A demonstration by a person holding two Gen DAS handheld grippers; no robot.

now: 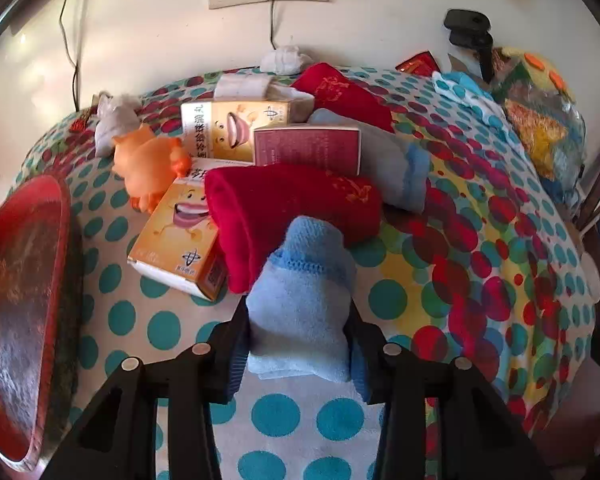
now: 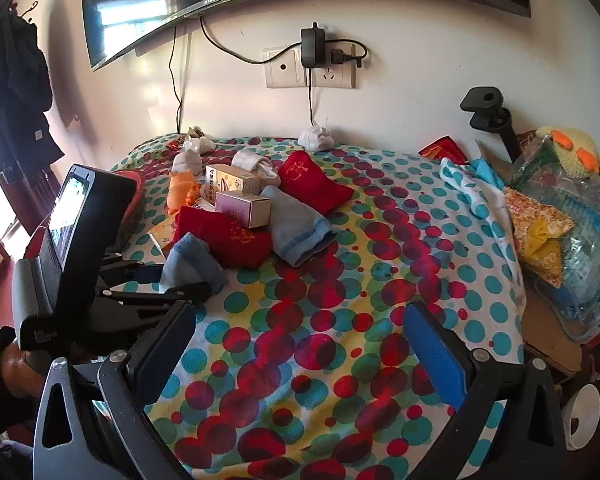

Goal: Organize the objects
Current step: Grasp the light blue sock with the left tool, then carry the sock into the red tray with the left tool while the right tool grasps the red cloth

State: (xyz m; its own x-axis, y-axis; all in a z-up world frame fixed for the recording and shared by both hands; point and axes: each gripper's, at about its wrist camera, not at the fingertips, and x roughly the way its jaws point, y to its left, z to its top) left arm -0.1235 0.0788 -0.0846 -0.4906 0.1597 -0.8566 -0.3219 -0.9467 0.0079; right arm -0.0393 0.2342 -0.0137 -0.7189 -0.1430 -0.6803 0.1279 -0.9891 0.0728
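Note:
My left gripper (image 1: 300, 320) is shut on a light blue sock (image 1: 300, 300), low over the dotted cloth; the sock also shows in the right wrist view (image 2: 192, 264). Beyond it lies a pile: a red sock (image 1: 284, 208), a second red sock (image 1: 340, 92), a grey-blue sock (image 1: 396, 160), orange medicine boxes (image 1: 176, 240), a maroon box (image 1: 308, 148) and an orange toy (image 1: 148, 160). My right gripper (image 2: 300, 344) is open and empty over the cloth, right of the left gripper (image 2: 168, 280).
A red tray (image 1: 24, 300) lies at the left edge. White socks (image 1: 112, 120) sit near the wall. A bag of colourful items (image 2: 560, 220) and a black clamp (image 2: 488, 112) stand at the right. Cables hang from the wall socket (image 2: 312, 72).

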